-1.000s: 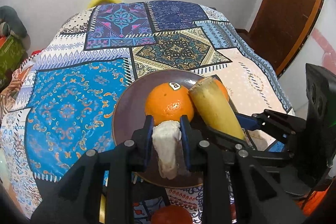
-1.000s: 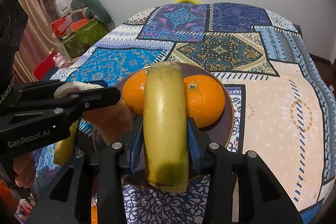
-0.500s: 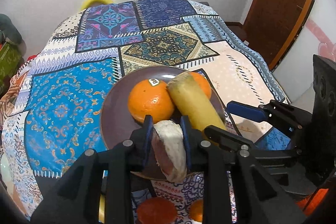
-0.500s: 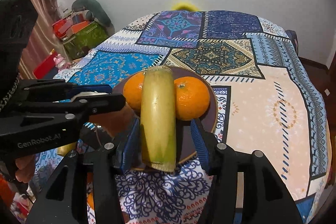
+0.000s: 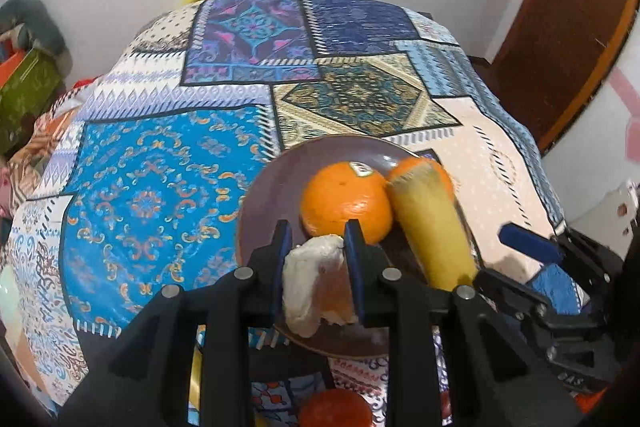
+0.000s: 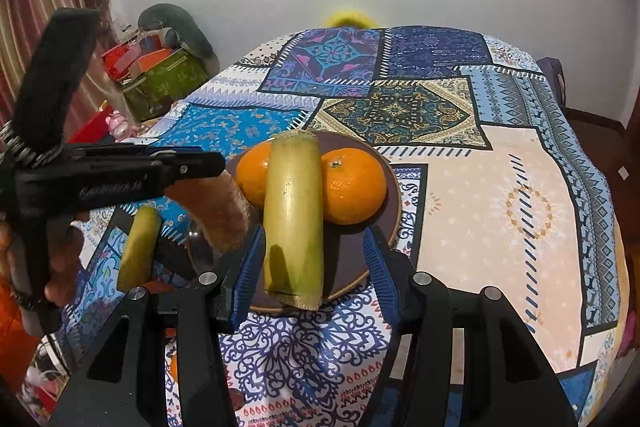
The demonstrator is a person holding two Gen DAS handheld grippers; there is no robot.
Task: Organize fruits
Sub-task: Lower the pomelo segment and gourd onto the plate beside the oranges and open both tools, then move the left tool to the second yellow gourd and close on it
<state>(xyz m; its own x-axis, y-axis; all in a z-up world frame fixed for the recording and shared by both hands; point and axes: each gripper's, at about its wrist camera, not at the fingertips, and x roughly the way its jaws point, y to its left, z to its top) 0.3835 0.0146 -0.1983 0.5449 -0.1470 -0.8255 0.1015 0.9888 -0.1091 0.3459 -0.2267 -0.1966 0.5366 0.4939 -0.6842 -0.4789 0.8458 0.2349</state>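
Across the patchwork tablecloth [image 6: 500, 195], toward its near edge, sits the brown plate [image 6: 390, 203] with two oranges, one at 11 o'clock [image 6: 250, 177] and one at 1 o'clock [image 6: 352, 187] in the right wrist view. Between them lies the yellow-green banana piece [image 6: 294, 219], its long axis running straight from 12 to 6 o'clock, in line with the right gripper [image 6: 314, 267]. That gripper's blue-padded jaws stand wide apart on either side of the banana's near end; the right pad is clear of it, and whether the left pad touches I cannot tell, so the piece appears to rest on the plate. The left gripper [image 5: 318, 263] is clamped on a pale, brown-sided fruit chunk [image 5: 316, 279], held over the plate's near edge just in front of the stickered orange [image 5: 346, 203]. Judging by this, the chunk has only a short way to go down onto bare plate at 9 o'clock from the oranges. Off the plate, another banana piece [image 6: 138, 247] and a reddish fruit [image 5: 334, 409] wait nearby.
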